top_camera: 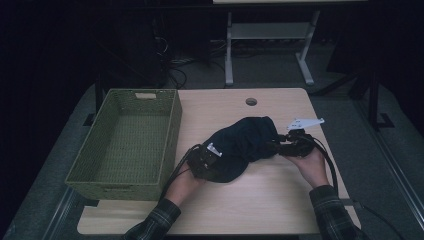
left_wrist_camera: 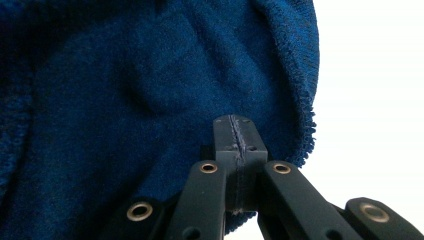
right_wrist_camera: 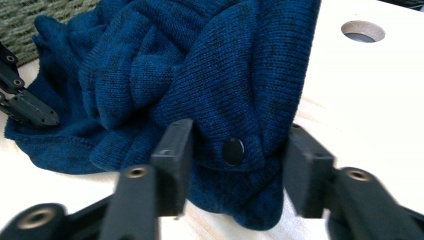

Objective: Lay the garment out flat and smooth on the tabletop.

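A dark blue knit garment (top_camera: pixel 245 142) lies bunched on the light wooden table (top_camera: pixel 280 200). My left gripper (top_camera: pixel 219 159) is at its lower left edge. In the left gripper view its jaws (left_wrist_camera: pixel 235 135) are closed together, pinching the garment (left_wrist_camera: pixel 125 100) near its hem. My right gripper (top_camera: pixel 276 142) comes in from the garment's right end. Its jaws (right_wrist_camera: pixel 240 155) stand apart on either side of a thick fold of the garment (right_wrist_camera: pixel 200 75), which carries a black button (right_wrist_camera: pixel 233 151). The left gripper (right_wrist_camera: pixel 25 107) is also seen farther off in the right gripper view.
A green woven basket (top_camera: pixel 172 130) with nothing in it stands on the table's left side, close to the garment. A round cable hole (top_camera: pixel 251 101) sits near the far edge. Bare tabletop lies in front of the hands. A desk frame (top_camera: pixel 229 55) stands beyond the table.
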The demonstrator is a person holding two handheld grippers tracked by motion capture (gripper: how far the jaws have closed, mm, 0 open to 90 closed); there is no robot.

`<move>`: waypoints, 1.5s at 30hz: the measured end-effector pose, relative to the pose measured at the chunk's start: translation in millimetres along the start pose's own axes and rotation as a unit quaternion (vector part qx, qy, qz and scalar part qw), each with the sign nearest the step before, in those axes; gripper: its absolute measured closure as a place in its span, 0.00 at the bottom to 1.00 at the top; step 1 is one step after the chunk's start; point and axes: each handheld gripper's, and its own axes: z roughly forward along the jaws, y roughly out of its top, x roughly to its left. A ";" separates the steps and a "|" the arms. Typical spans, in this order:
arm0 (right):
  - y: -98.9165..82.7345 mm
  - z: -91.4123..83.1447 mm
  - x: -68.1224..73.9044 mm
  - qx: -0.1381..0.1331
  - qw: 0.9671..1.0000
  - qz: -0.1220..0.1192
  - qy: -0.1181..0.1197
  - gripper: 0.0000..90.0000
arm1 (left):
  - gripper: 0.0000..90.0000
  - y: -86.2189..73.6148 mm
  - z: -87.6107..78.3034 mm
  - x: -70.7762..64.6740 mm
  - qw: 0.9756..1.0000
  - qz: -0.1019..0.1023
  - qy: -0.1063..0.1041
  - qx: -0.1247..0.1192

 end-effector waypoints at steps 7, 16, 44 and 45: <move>5.2 -6.4 0.0 -0.011 1.000 -0.012 -0.009 0.79 | 1.00 0.3 0.2 -0.7 1.000 -0.001 0.001 0.000; 26.0 -13.8 -1.9 -0.010 1.000 -0.018 -0.004 0.86 | 1.00 0.2 0.6 -1.3 1.000 -0.005 0.002 -0.004; 84.7 -12.3 -38.0 -0.001 0.996 -0.022 -0.083 0.89 | 1.00 -0.1 0.0 1.2 1.000 -0.006 -0.008 -0.001; 84.8 -9.7 -40.3 0.000 0.996 -0.019 -0.084 0.89 | 1.00 -0.2 0.1 1.2 1.000 -0.007 -0.008 -0.002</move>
